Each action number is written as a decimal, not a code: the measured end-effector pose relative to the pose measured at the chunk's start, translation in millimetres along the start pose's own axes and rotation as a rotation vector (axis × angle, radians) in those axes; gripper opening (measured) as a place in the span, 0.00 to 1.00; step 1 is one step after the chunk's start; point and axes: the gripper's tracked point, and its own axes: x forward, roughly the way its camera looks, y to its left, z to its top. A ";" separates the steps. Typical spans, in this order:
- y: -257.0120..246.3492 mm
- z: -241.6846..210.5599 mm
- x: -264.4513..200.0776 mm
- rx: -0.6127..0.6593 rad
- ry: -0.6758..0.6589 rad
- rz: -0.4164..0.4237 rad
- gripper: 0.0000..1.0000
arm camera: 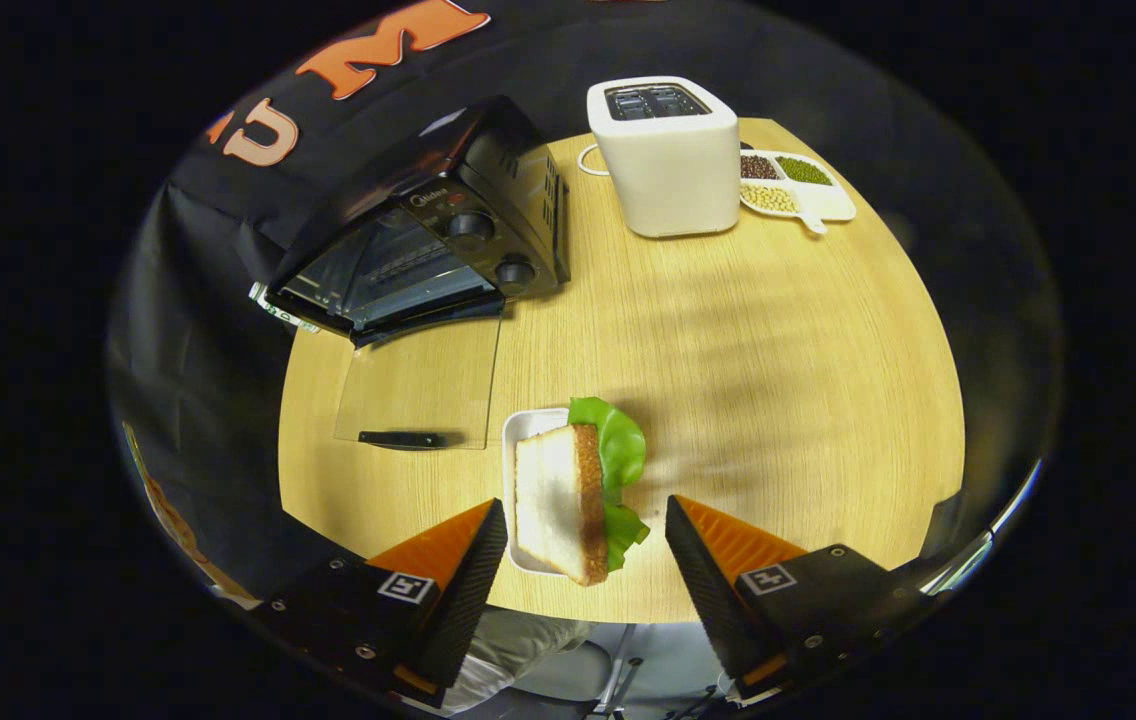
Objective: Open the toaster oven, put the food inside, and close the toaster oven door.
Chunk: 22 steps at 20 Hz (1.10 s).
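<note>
The gripper (586,545) hangs above the near edge of a round wooden worktop (778,380), its jaws spread wide and holding nothing. Between the two fingers (473,560), and just ahead of them, lies a sandwich (568,500) on a small white rectangular tray (520,428). The sandwich is a wedge of white bread with a browned crust along its right side and green lettuce (618,450) spilling out beyond that crust. Its long axis runs away from the gripper, roughly in line with the fingers, with the lettuce end farther off and the near corner overhanging the tray's close edge. Neither finger touches the sandwich or the tray; there is a clear gap on each side.

Beyond the left finger, well apart from the tray, a black toaster oven (428,230) stands at the far left of the worktop, turned at an angle. Its glass door (418,385) is swung fully down and lies flat on the worktop, pointing toward the gripper, with the dark handle (403,438) at its near edge. The oven's open cavity shows a wire rack inside, and two round knobs (488,245) sit on the panel to the right of the opening.

Farther back, near the far edge, a white slot toaster (668,170) stands upright. Just beside it to the right is a white divided dish (818,205) holding dark, green and pale beans in separate compartments.
</note>
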 end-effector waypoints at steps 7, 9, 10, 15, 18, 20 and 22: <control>-0.6 -4.1 23.8 0.003 0.065 0.048 0.54; 1.2 -3.9 23.3 0.015 0.062 0.064 0.43; 2.7 -3.1 22.2 0.018 0.059 0.065 0.37; 24.5 8.0 -8.2 -0.013 0.004 0.051 0.26; 31.8 13.7 -36.3 -0.007 -0.044 0.023 0.26; 42.3 18.4 -53.9 0.014 -0.087 0.029 0.26; 56.7 24.0 -65.9 0.045 -0.133 0.052 0.26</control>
